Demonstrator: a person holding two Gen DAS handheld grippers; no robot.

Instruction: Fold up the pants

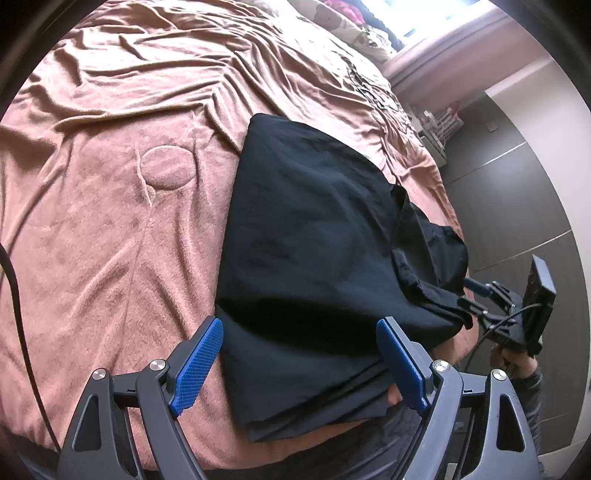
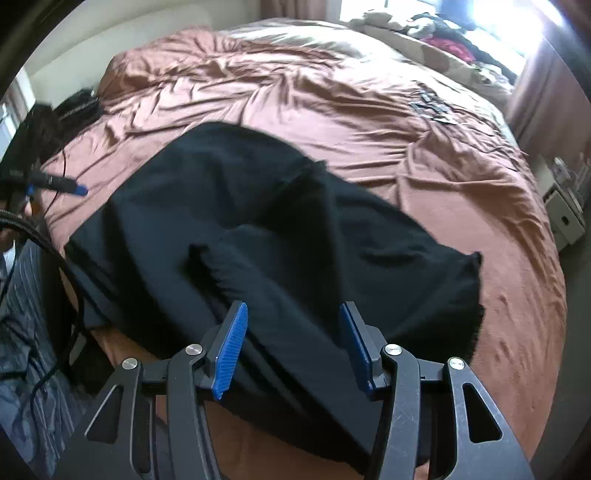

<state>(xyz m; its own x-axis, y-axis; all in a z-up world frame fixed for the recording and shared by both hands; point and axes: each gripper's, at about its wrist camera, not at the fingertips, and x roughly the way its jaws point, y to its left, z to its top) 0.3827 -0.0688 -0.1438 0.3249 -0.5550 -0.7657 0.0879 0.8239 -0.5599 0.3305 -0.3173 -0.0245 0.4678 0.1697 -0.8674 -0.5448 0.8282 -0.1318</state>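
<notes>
Fingers (image 1: 201, 360) of both grippers stand apart, gripping nothing; folded black pants (image 1: 306, 258) lie mid-frame on rumpled pink bed (image 1: 110, 184), window (image 2: 480, 22) upper right.

Matt black cloth pants (image 1: 306, 236); rumpled fuzzy bedspread (image 1: 110, 206); ribbed blue fingers (image 1: 197, 365).

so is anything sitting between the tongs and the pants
Nothing visible. The black pants lie bare on the bed cover, directly under the open left tongs and right tongs.
</notes>
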